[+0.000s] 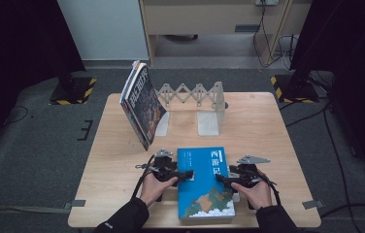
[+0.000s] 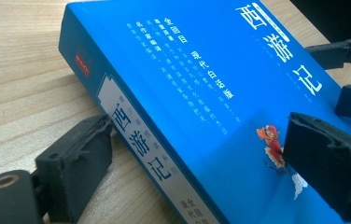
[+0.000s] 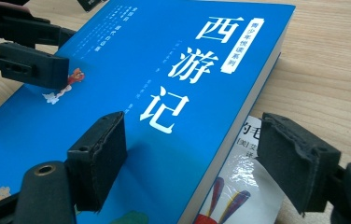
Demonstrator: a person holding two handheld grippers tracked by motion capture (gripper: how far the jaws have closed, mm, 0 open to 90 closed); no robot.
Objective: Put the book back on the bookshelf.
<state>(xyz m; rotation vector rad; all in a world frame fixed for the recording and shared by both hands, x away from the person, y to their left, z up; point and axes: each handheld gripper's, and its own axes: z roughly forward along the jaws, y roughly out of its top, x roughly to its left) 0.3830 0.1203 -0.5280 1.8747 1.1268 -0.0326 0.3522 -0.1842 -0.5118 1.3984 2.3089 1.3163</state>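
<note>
Both claws gape: left claw (image 1: pixel 189 175) and right claw (image 1: pixel 218 180) straddle the blue book's (image 1: pixel 204 182) edges (another seemingly beneath); close evenly, then lift level.

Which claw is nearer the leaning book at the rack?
Left. The left claw is below the leaning book, at the blue book's left edge; the right claw is farther right.
</note>
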